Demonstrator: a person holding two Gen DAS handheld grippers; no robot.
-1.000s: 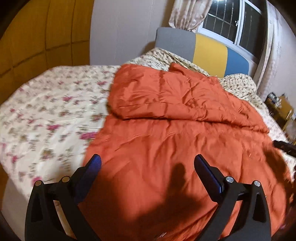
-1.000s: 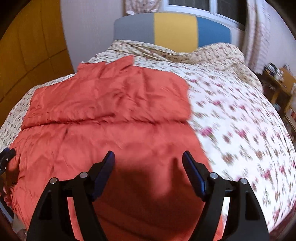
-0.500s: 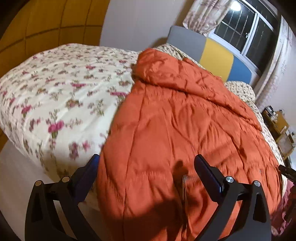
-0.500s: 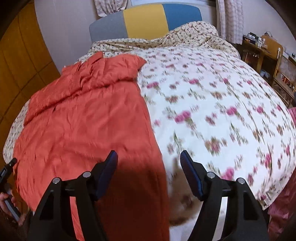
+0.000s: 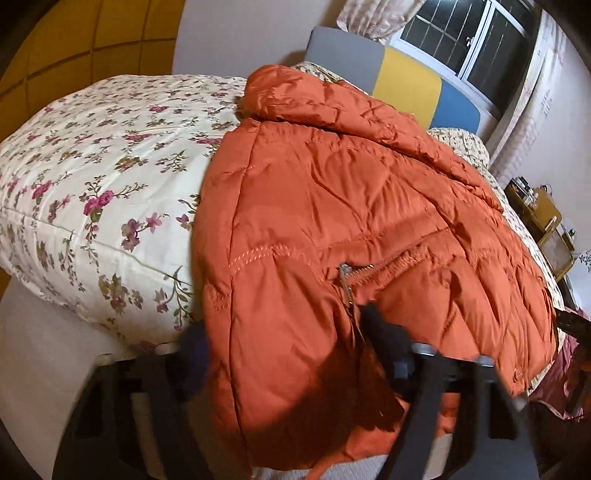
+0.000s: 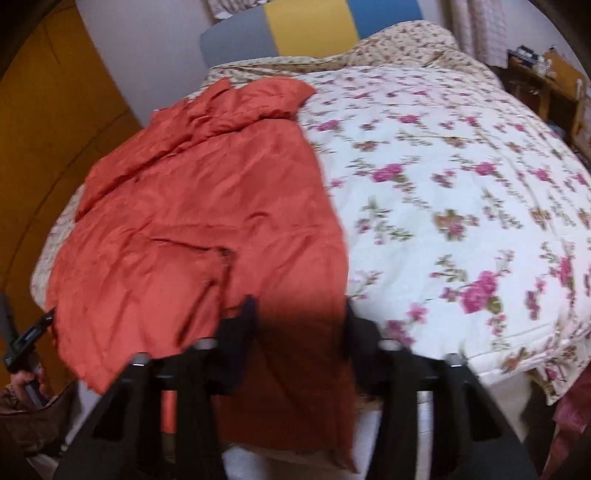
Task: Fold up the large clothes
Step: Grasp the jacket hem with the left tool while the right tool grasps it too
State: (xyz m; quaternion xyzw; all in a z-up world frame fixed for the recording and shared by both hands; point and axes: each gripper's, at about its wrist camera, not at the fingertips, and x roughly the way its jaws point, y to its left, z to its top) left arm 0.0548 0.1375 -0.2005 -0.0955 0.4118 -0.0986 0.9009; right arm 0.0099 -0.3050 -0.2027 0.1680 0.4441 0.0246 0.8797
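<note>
Orange jacket on floral quilt; both grippers closing on hem.

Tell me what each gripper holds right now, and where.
Both jaws have just been closing over the jacket's hem, left gripper and right gripper at opposite corners; firm grip cannot be told.

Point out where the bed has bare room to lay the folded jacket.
Free: the floral quilt on the side of the orange jacket toward the wooden shelf, reaching the rumpled bedding at the headboard. A narrower strip of quilt lies by the yellow panelled wall. Crowded: the near edge, at both grippers.
</note>
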